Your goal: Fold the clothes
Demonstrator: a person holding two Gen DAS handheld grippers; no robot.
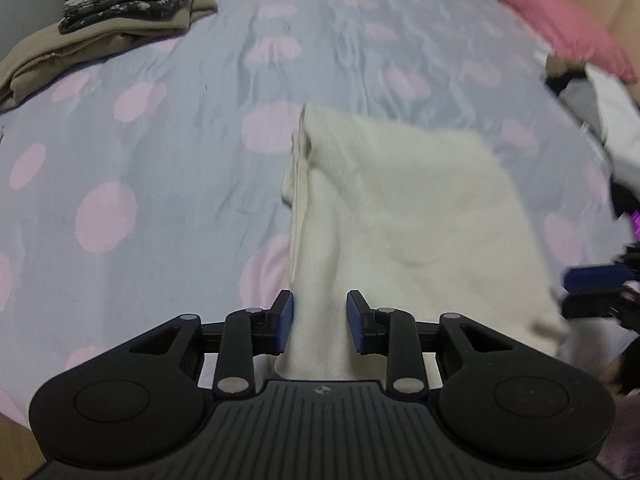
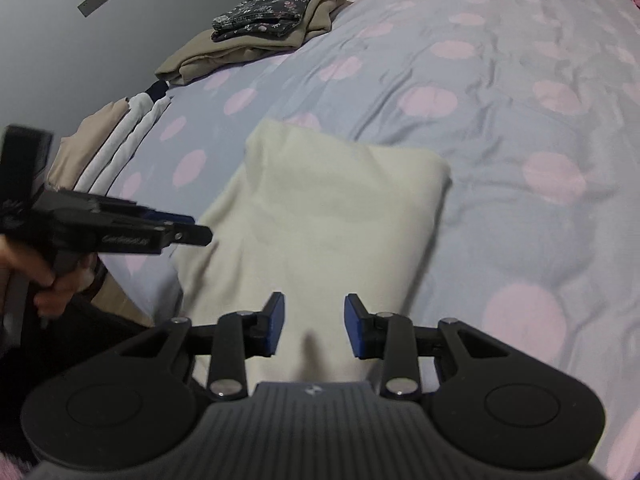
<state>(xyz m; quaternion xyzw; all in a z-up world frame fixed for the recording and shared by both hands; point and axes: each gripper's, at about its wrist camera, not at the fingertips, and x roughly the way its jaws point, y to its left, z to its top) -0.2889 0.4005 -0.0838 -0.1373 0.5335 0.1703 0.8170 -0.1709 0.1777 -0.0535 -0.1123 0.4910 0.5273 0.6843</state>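
Two grippers hung over the bed while you worked on the cream garment, which lay folded on the grey bedspread with its pink dots, near the close edge of the bed. In the left wrist view your left gripper pointed steeply down with its blue pads set apart; a raised fold of the cream cloth ran up between them, touching or nearly touching the left pad, with a clear gap at the right pad, so nothing was pinched. In the right wrist view your right gripper also had its pads parted, hanging over the garment's near end without gripping it. That view showed your left hand wrapped around the other tool's handle at the left edge of the garment. Far across the bed sat a stack: a dark floral garment folded on top of a tan one. A pink pillow lay at the far right, with a heap of loose clothes just beside it.
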